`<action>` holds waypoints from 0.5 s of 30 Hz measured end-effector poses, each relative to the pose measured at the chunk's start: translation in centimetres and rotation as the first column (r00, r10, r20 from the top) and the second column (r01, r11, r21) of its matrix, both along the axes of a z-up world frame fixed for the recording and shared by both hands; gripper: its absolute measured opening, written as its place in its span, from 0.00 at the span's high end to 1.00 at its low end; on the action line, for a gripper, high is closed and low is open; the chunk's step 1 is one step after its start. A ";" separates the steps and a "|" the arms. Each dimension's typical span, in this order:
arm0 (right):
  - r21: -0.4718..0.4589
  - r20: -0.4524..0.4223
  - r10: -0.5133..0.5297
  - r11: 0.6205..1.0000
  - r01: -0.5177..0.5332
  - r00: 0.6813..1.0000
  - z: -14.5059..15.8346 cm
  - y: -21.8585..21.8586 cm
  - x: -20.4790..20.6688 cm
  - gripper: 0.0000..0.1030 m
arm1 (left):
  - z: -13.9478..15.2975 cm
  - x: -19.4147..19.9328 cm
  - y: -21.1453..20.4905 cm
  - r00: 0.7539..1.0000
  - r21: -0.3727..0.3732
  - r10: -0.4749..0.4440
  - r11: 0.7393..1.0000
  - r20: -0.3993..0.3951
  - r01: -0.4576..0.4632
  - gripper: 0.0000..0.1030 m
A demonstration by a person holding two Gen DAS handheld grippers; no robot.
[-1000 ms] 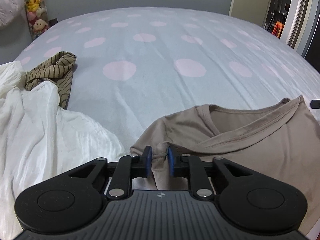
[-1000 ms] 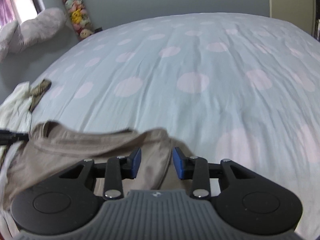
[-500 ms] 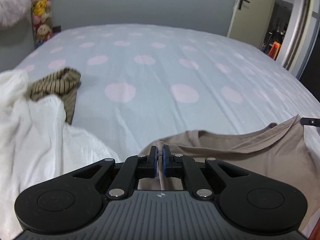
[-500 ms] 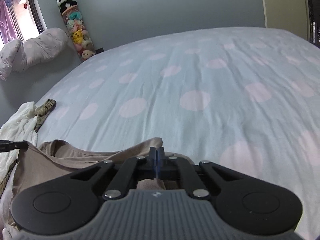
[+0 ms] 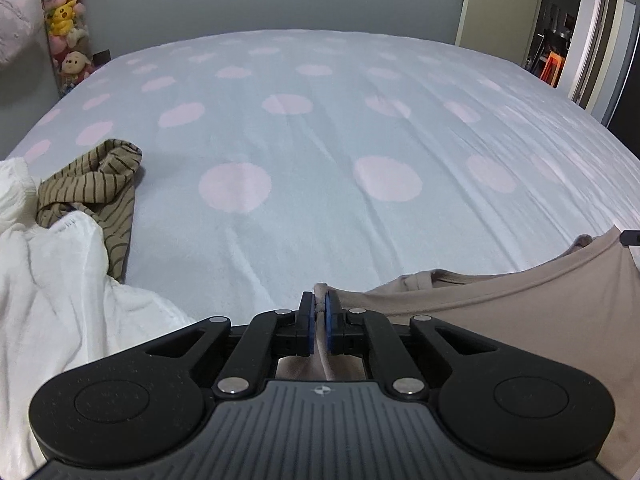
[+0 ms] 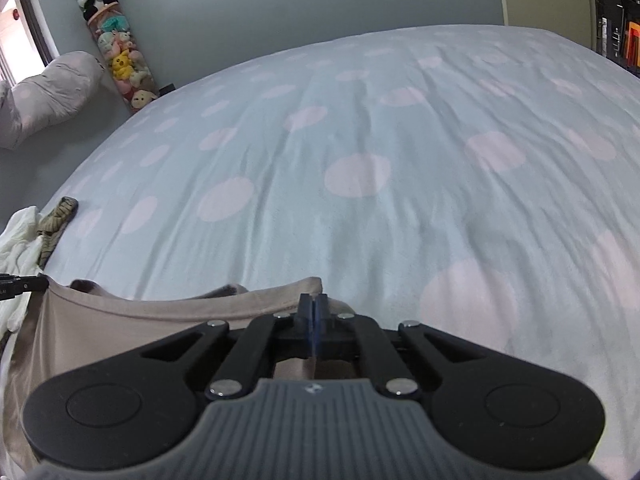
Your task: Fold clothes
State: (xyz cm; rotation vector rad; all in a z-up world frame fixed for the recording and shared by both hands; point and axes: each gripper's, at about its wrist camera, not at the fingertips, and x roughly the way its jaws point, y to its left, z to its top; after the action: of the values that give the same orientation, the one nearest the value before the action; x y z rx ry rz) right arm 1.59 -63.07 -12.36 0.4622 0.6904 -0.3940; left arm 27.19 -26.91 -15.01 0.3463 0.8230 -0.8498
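Each camera sat on its own gripper and looked forward and down along the fingers, very close to the tan shirt and low over the bed. The left one faced the far wall and a door on the right. The right one faced the same wall. Both views shared the spotted bed, the shirt, the white cloth, the striped cloth and the tube of plush toys.

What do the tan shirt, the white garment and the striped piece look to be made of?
Tan shirt: smooth, matte, probably a thin stretchy knit; it drapes softly and has a stitched neckband. White garment: light woven, perhaps cotton gauze; crinkled, with a gathered edge. Striped piece: looks like a fine knit, olive with dark stripes, lying limp.
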 end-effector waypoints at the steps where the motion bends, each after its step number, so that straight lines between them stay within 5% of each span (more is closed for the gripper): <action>1: 0.004 -0.006 0.000 1.000 0.000 1.000 -0.3 -0.1 0.0 0.99 | -0.4 0.1 0.0 1.000 0.008 0.000 1.000 -0.003 0.000 0.97; 4: 0.016 -0.024 -0.006 1.000 0.006 1.000 -1.2 -0.3 0.1 0.98 | -1.4 0.3 0.2 1.000 0.023 0.005 1.000 -0.009 -0.005 0.95; 8: 0.038 -0.038 -0.038 0.998 0.040 0.999 -1.6 -0.7 -0.4 0.95 | -1.1 0.6 1.2 0.997 0.004 0.069 0.998 -0.024 -0.069 0.78; 15: 0.112 -0.022 -0.105 0.988 0.107 0.994 -0.1 -0.4 -3.5 0.84 | 1.3 -1.1 4.0 0.977 -0.052 0.184 0.980 -0.106 -0.190 0.78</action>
State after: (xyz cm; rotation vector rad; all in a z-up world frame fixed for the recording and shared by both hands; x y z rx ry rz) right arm -1.89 -63.52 -12.42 0.6053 0.7077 -0.4607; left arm 26.06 -22.89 -13.66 0.1690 0.9056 -0.7189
